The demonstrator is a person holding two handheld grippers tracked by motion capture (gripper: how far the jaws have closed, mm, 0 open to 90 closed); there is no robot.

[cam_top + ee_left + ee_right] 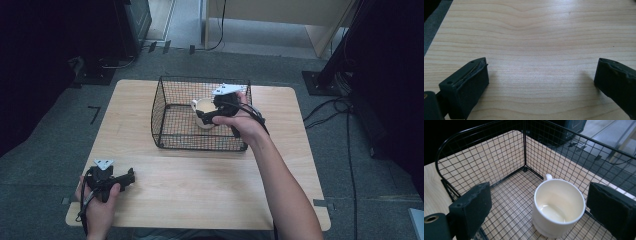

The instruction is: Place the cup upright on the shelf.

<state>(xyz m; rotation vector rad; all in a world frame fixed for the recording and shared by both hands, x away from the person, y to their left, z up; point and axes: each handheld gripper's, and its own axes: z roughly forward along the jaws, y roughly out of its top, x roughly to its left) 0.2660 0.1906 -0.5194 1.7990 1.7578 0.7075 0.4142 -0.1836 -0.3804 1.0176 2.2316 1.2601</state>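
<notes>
Now both grippers gape: right gripper (212, 114) over cup (202, 112) (basketed), left gripper (131, 177) above table (200, 175).

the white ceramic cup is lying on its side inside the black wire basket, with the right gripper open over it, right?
Not quite: the white ceramic cup stands upright, mouth up, as the right gripper view shows. It is inside the black wire basket, with the right gripper open over it.

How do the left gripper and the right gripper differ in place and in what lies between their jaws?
The left gripper rests low on the bare table near the front edge; the right gripper is raised inside the wire basket. Between the left's jaws lies only wood; between the right's stands a white cup, untouched. Both are open and hand-held.
</notes>
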